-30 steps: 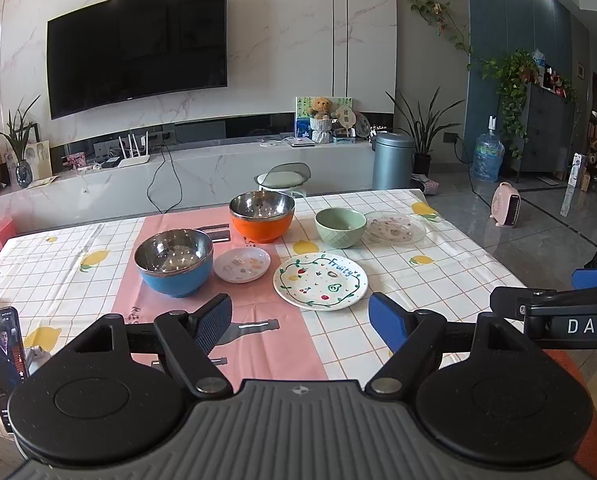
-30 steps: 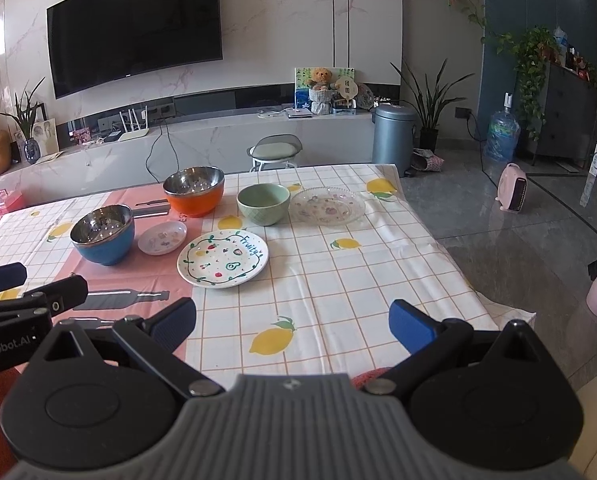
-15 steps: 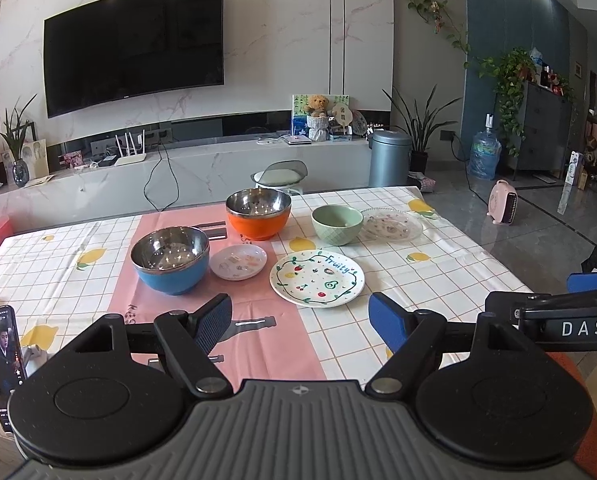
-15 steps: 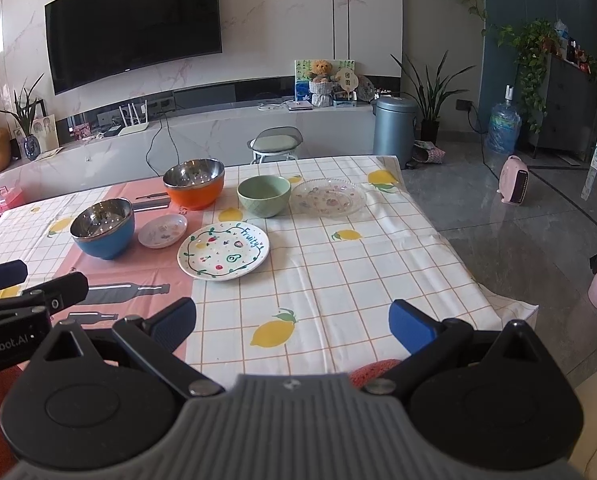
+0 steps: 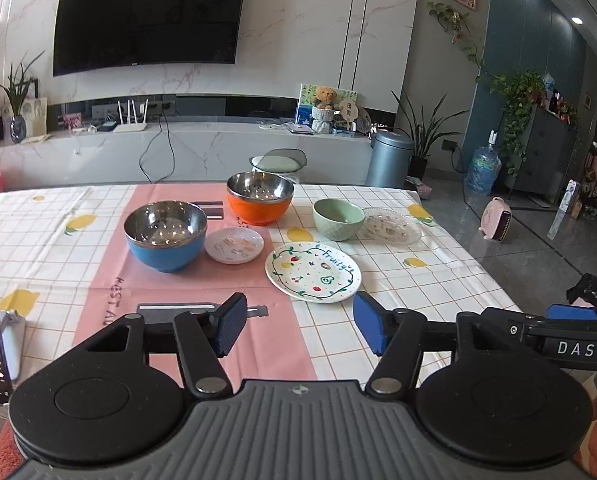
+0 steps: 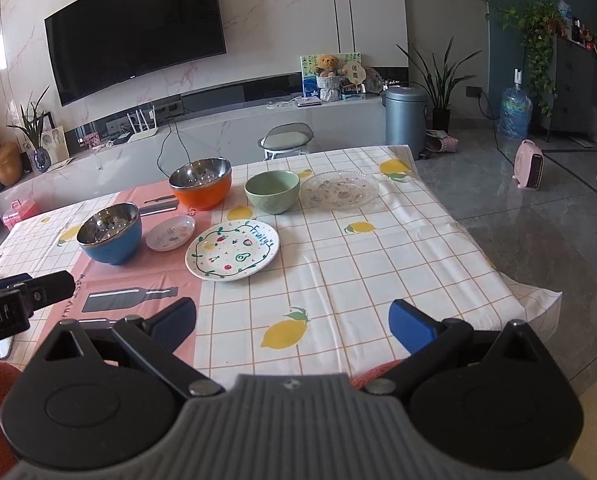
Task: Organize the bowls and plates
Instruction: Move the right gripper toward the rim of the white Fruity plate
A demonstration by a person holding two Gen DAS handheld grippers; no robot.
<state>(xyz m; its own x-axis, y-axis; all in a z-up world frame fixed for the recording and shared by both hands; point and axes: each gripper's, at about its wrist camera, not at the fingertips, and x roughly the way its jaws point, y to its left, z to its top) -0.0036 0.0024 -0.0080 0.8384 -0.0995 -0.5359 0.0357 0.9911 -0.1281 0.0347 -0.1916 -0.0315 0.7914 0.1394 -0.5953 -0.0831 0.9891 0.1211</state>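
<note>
Nothing is sorted yet, as I judge it. My left tongs (image 5: 294, 330) have just been narrowing but are spread, with nothing between the pads; my right tongs (image 6: 294, 324) are spread wider and also empty. Both hang over the near edge of the tabletop (image 6: 338, 288), short of every dish.

Nearest ahead of the left tongs lies the painted fruit plate (image 5: 313, 271), flat and alone. Just beyond it to the left sits the small plate (image 5: 234, 245), close beside the blue bowl (image 5: 165, 235). Farther out stands the orange bowl (image 5: 260, 198), and to its right the green bowl (image 5: 337, 218) with the clear glass plate (image 5: 390, 227) just beside it.

Every piece stands singly: no plates are stacked and no bowls nested. All the gathering is left, three plates and three bowls.
</note>
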